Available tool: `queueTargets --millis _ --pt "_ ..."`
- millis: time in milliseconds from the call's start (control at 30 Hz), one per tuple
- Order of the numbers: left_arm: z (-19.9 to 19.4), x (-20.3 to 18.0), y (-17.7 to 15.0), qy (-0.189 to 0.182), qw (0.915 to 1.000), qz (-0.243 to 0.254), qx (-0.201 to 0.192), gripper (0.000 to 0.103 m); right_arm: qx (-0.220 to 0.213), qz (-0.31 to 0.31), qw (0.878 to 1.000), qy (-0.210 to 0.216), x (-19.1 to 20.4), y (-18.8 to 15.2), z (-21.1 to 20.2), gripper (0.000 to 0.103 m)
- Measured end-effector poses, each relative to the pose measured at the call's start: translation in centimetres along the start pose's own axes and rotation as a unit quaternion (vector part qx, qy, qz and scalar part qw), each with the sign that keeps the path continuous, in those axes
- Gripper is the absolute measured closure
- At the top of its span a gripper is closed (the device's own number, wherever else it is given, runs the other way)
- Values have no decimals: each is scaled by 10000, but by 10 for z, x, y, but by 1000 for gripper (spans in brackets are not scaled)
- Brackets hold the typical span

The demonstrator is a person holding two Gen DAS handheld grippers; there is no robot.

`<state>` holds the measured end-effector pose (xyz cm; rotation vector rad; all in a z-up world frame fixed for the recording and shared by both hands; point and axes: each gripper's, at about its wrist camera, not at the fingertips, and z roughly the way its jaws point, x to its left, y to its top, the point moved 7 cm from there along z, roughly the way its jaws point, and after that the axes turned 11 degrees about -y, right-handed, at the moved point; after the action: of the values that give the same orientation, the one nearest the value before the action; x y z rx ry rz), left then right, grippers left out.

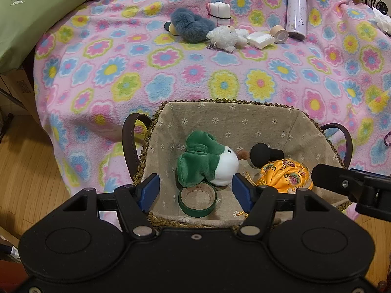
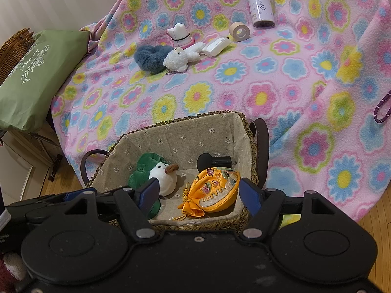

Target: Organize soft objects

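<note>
Basket (image 1: 244, 122): duck plush (image 1: 210, 163) between left claw (image 1: 195, 190)

Green bag (image 2: 36, 78): the script word "Beauty" is being shown in white, framed by white ornamental flourishes; in the left wrist view only "Beau…" is being shown at the frame edge.
Lilac bottle (image 1: 296, 12): slanted script lettering is being displayed down its side, too small and blurred to be read.
Green tape roll (image 1: 197, 199): faint marks are being shown on the inner core, unreadable.
</note>
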<state>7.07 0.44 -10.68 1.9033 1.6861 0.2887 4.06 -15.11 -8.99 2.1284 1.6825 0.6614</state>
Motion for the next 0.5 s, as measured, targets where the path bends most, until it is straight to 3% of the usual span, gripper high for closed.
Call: queueTargets --millis 500 --pt "-5 -4 2 51 9999 91 -128 37 -45 -30 10000 -16 -4 2 -3 29"
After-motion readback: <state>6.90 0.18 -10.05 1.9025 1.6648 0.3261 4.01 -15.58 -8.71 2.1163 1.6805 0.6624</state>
